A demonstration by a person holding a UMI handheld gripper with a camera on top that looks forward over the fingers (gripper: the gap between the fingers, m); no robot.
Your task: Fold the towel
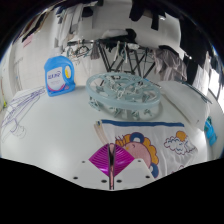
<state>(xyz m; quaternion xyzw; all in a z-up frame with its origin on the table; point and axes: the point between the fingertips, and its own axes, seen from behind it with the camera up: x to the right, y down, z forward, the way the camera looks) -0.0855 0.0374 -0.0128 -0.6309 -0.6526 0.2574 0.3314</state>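
Where gripper (112,168) pinches towel (150,143) edge

A clear glass tray (122,93) sits on the white table (60,125) beyond the jaws; a blue-and-yellow box (58,77) stands farther off, left of the tray

Bright, even indoor light on the white table (60,140), soft shadows, strong fisheye bending toward the rim.
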